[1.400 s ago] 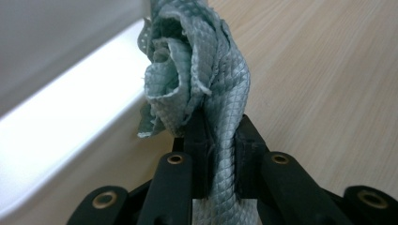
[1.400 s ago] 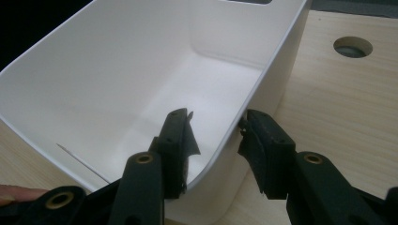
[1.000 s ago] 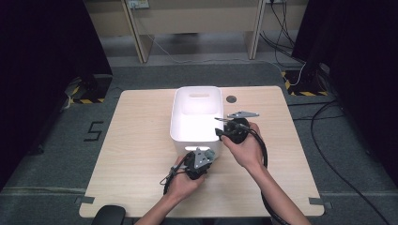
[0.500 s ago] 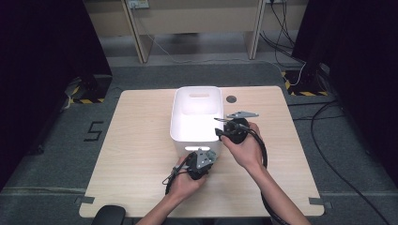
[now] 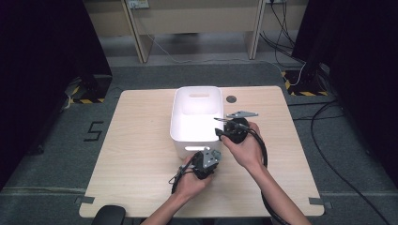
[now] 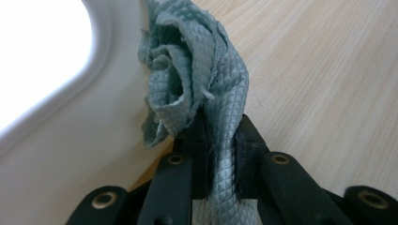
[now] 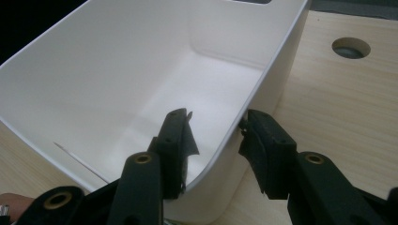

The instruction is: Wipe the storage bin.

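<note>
Pinching a bunched grey-green cloth [image 6: 197,79], your left gripper [image 6: 219,140] is holding it just off the near wall of the white bin [image 5: 197,123], low over the tabletop [image 5: 136,140] toward its near edge. Both jaws are clamping tight on a twisted neck of the fabric while the loose folds are blooming out above the pads. That cloth is looking soft, light and limp, with a quilted weave that is giving the pads good purchase; it is likely to flop and trail rather than keep any shape, so you are best keeping hold at the gathered neck, not at a loose edge.

Your right gripper [image 7: 217,140] is straddling the bin's right wall near its near corner, one jaw inside and one outside, standing wide; whether the pads are pressing the rim I cannot tell. The bin looks like thin, stiff plastic, light enough to slide if nudged, so steadying that rim is sensible.

Beyond the bin, a round hole [image 5: 231,99] is sitting near the tabletop's far edge.
</note>
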`<state>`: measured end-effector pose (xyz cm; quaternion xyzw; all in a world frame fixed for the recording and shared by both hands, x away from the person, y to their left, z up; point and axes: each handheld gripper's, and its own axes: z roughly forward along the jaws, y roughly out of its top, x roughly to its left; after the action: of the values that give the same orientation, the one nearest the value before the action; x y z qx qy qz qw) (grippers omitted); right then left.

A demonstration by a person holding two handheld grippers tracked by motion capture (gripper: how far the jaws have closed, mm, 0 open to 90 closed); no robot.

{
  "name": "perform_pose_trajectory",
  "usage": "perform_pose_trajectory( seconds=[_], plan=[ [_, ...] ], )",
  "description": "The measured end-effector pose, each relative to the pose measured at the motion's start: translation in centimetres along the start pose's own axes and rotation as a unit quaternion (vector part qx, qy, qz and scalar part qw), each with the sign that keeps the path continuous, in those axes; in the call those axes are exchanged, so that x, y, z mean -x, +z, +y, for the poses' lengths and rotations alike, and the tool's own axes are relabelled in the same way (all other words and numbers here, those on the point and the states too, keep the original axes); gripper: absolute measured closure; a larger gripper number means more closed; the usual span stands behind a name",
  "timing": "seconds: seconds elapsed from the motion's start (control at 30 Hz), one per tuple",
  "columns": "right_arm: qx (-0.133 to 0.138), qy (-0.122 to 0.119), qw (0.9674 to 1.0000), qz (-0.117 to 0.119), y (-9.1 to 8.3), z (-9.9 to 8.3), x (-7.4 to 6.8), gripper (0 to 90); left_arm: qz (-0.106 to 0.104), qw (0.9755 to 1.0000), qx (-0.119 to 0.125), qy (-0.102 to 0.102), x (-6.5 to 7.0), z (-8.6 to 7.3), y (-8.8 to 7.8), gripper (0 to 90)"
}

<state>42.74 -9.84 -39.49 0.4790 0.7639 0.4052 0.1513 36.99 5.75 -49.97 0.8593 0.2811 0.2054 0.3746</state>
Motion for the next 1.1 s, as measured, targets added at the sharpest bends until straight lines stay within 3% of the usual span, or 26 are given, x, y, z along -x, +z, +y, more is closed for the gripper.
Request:
perform_pose_trajectory(
  seconds=[0.7,1.1],
  plan=[
    [0.001,0.000,1.0000,0.000,0.0,0.0,0.0,60.2,0.009,0.9990,0.043,-0.001,-0.1,3.1,-2.9,78.8],
    [0.000,0.000,1.0000,0.000,0.0,0.0,0.0,60.1,0.014,0.9987,0.049,0.008,-0.2,4.1,-4.3,78.7]
  ],
)
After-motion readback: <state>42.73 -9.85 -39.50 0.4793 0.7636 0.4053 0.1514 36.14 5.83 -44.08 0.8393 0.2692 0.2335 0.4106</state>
